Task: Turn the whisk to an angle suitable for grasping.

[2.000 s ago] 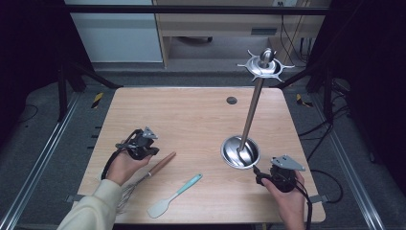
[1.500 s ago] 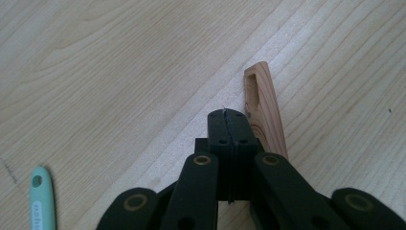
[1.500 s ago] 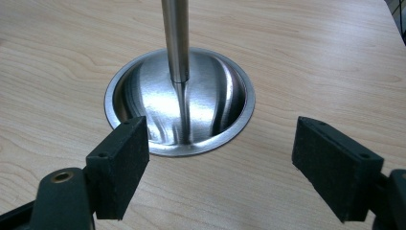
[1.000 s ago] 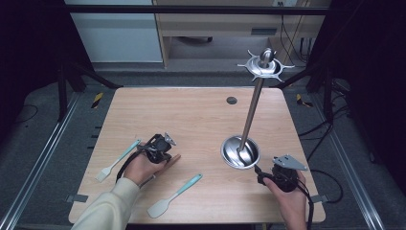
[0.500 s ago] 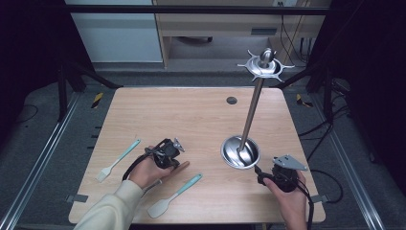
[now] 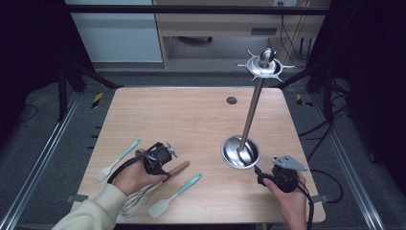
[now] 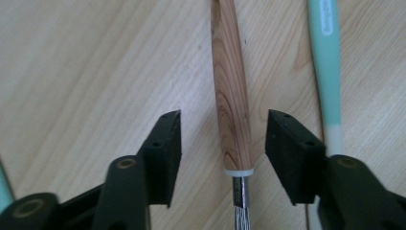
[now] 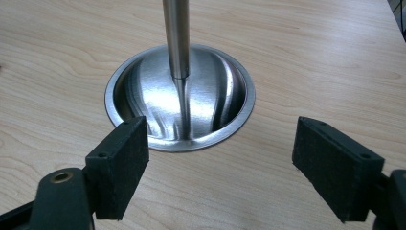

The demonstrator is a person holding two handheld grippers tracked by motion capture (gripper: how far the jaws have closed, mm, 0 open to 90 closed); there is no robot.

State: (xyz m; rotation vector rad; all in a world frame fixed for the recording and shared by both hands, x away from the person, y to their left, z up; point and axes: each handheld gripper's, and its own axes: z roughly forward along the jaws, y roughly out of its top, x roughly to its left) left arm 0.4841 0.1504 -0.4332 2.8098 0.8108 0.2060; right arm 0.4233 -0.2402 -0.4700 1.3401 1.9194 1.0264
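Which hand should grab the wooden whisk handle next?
Left. Its tongs have just been opening and now sit on either side of the whisk handle without pressing it. The right tongs wait by the metal stand.

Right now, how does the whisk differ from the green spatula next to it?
The whisk has a wooden handle and wire head; the spatula is pale green with a flat blade. The whisk's handle lies between the left gripper's open jaws, untouched; the spatula lies outside them. Both lie flat on the table, roughly parallel.
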